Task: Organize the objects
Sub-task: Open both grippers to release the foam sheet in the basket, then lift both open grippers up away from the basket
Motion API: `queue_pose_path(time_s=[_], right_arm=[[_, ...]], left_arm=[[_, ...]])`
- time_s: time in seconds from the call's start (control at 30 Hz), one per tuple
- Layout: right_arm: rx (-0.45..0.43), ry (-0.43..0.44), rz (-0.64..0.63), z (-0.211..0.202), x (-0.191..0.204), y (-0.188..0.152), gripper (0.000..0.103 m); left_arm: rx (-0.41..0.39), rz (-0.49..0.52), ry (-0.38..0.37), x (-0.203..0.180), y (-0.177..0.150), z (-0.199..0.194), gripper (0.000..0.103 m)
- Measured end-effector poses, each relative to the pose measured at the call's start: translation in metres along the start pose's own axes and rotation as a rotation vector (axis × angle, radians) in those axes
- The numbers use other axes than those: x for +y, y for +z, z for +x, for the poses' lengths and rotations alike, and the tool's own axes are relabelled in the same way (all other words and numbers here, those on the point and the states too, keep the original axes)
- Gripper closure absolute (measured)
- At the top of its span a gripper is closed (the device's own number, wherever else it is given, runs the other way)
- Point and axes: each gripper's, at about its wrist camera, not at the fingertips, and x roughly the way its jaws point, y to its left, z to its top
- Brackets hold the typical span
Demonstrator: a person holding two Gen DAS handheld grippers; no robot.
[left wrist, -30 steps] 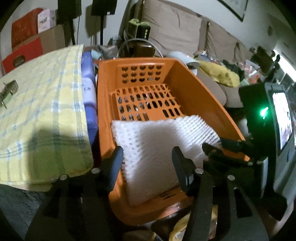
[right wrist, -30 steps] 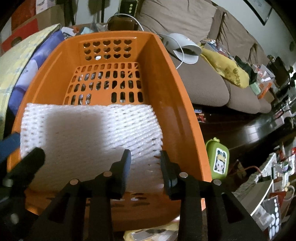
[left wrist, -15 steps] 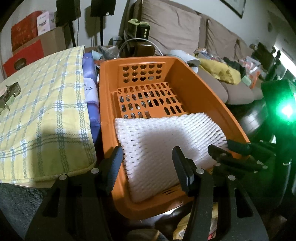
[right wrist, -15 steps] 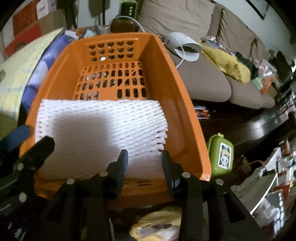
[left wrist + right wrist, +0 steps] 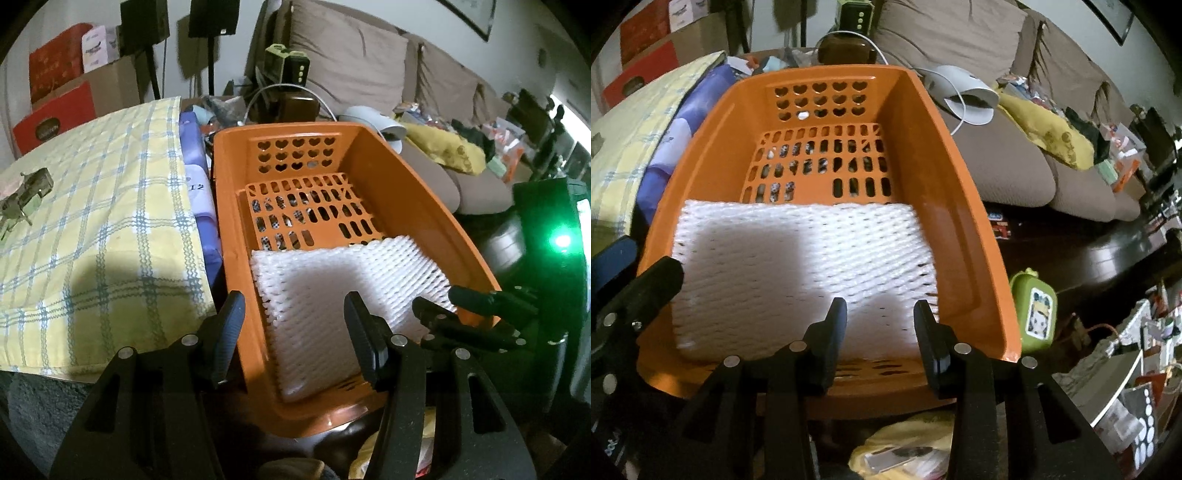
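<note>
An orange plastic basket (image 5: 424, 206) (image 5: 960, 192) with heart-shaped holes stands in front of me. A white foam net sheet (image 5: 332, 295) (image 5: 798, 266) lies flat in its near half. My left gripper (image 5: 295, 325) is open above the basket's near left corner, one finger outside the wall and the other over the foam. My right gripper (image 5: 881, 325) is open just above the near rim, with nothing between its fingers. The right gripper (image 5: 472, 314) also shows at the basket's right rim in the left wrist view.
A yellow checked cloth (image 5: 92, 229) covers the surface to the left, with purple packs (image 5: 199, 192) between it and the basket. A brown sofa (image 5: 997, 158) with clutter runs along the right. A green case (image 5: 1036, 314) sits beside the basket.
Both grippers have drawn back a little toward the basket's near end. The right gripper's jaws have spread slightly. The foam sheet stays in the basket.
</note>
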Motion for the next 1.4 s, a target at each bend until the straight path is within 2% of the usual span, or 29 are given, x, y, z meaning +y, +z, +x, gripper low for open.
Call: queue_pose_path(time_s=[0.17, 0.3, 0.37, 0.5, 0.67, 0.73, 0.87, 1.0, 1.03, 1.27, 1.33, 1.37, 1.4], right_arm=[[-0.014, 0.025, 0.029, -0.004, -0.004, 0.001, 0.061], [-0.012, 0.037, 0.061, -0.004, -0.009, 0.001, 0.054], [-0.012, 0.039, 0.071, -0.004, -0.010, 0.002, 0.054], [-0.010, 0.039, 0.074, -0.003, -0.011, 0.002, 0.054], [-0.024, 0.043, 0.081, -0.005, -0.013, 0.002, 0.047], [-0.034, 0.045, 0.085, -0.007, -0.014, 0.002, 0.040], [-0.045, 0.031, 0.082, -0.009, -0.013, 0.003, 0.037], [-0.046, 0.016, 0.076, -0.009, -0.012, 0.004, 0.027], [-0.048, 0.009, 0.073, -0.009, -0.011, 0.005, 0.022], [-0.068, -0.029, 0.058, -0.012, -0.010, 0.006, 0.013], [-0.077, -0.030, 0.054, -0.013, -0.010, 0.006, 0.010], [-0.086, -0.035, 0.047, -0.014, -0.009, 0.006, 0.004], [-0.097, -0.044, 0.035, -0.015, -0.007, 0.007, 0.001]], left_arm=[[0.003, -0.011, 0.005, 0.004, 0.002, 0.000, 0.050], [-0.010, -0.021, 0.017, 0.007, 0.007, -0.004, 0.048], [-0.013, -0.027, 0.022, 0.009, 0.008, -0.005, 0.044], [-0.013, -0.022, 0.022, 0.009, 0.007, -0.004, 0.043], [-0.018, -0.004, 0.024, 0.007, 0.007, -0.006, 0.039], [-0.017, -0.002, 0.021, 0.007, 0.008, -0.006, 0.039], [-0.009, -0.003, 0.020, 0.008, 0.008, -0.005, 0.038], [0.000, 0.001, 0.006, 0.008, 0.006, -0.003, 0.025], [-0.001, 0.002, 0.002, 0.008, 0.005, -0.003, 0.024], [0.052, 0.002, -0.031, 0.010, 0.008, -0.004, 0.024], [0.040, -0.012, -0.046, 0.012, 0.011, -0.009, 0.015], [0.029, -0.024, -0.055, 0.015, 0.012, -0.012, 0.007], [0.015, -0.037, -0.062, 0.017, 0.013, -0.016, 0.004]])
